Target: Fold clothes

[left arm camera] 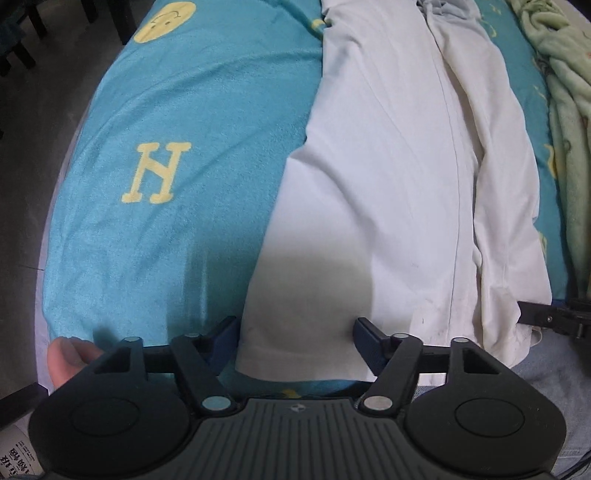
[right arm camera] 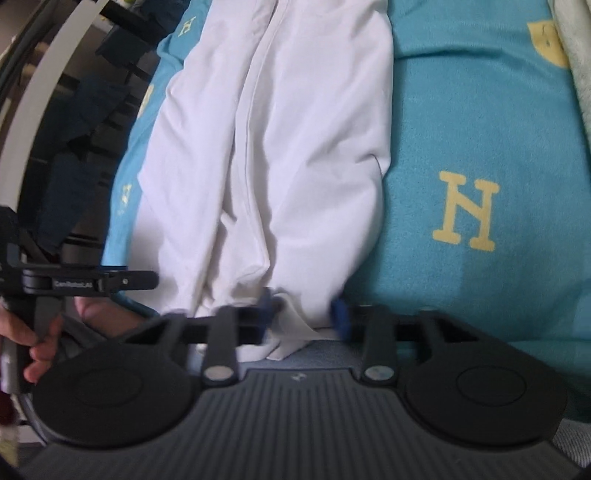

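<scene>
White trousers (left arm camera: 388, 166) lie lengthwise on a turquoise bed sheet (left arm camera: 166, 221) printed with yellow letters. My left gripper (left arm camera: 297, 334) is open wide, its blue-padded fingers (left arm camera: 369, 334) standing either side of the near hem's left part. In the right wrist view the same trousers (right arm camera: 280, 147) run away from me. My right gripper (right arm camera: 303, 314) is blurred and half open, its pads (right arm camera: 339, 314) apart with the bunched near hem lying between them. A hand (right arm camera: 37, 339) holds the left gripper's body (right arm camera: 88, 284) at the left edge.
A pale green blanket (left arm camera: 565, 110) is bunched along the bed's right side. A grey-blue cloth (left arm camera: 454, 11) lies at the trousers' far end. Dark furniture (left arm camera: 22, 37) and floor lie past the bed's left edge. A white rail (right arm camera: 48, 92) curves at the left.
</scene>
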